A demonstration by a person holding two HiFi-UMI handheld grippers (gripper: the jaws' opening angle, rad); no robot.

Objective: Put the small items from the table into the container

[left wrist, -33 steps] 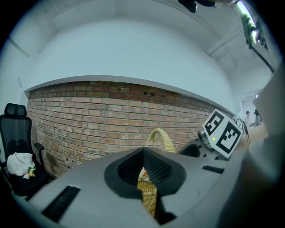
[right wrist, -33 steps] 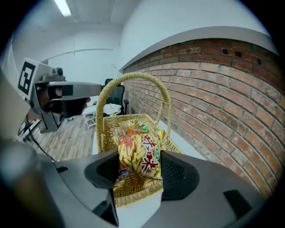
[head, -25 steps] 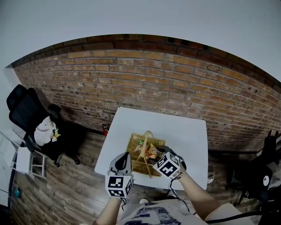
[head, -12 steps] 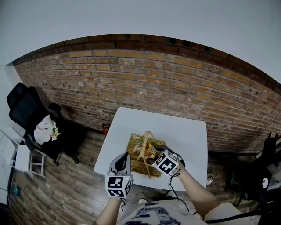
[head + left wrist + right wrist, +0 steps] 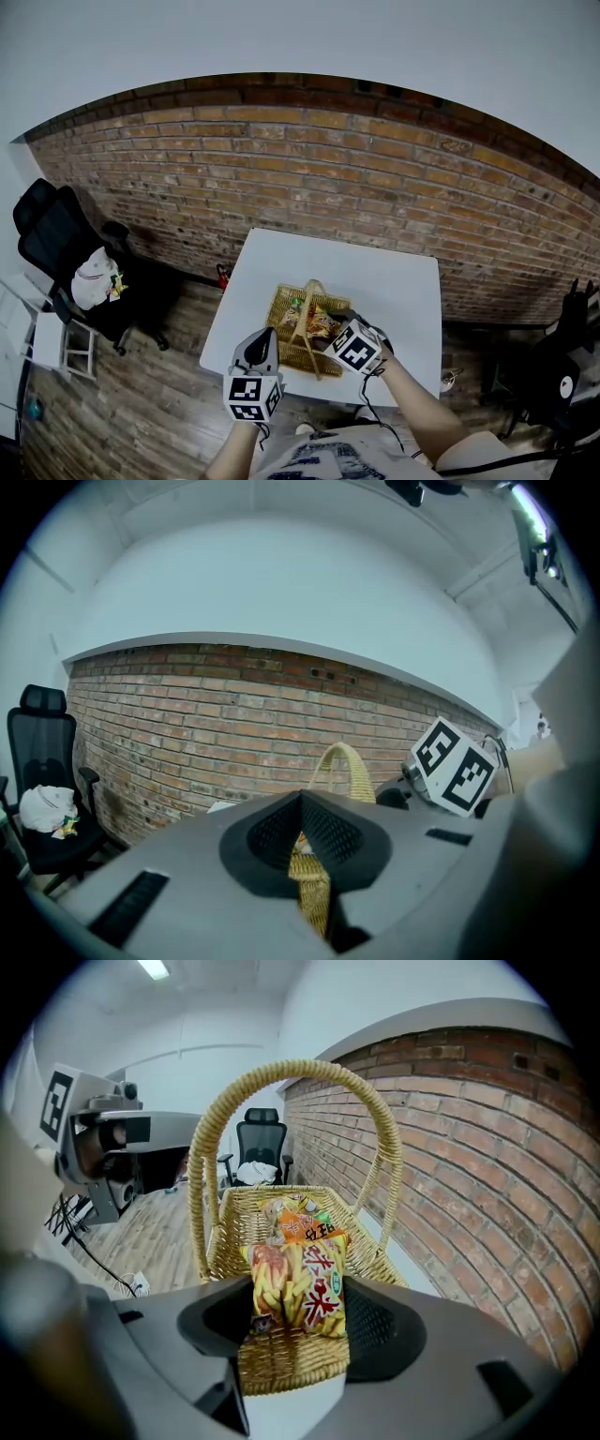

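While my left gripper (image 5: 305,836) is closed on the woven rim of the basket (image 5: 311,892) at about its 7 o'clock corner, my right gripper (image 5: 300,1321) is clamped on a yellow snack packet (image 5: 300,1279), held upright over the basket's rim at about 4 o'clock. An orange packet (image 5: 298,1222) lies inside the basket, which stands toward the 6 o'clock edge of the white table (image 5: 394,281).
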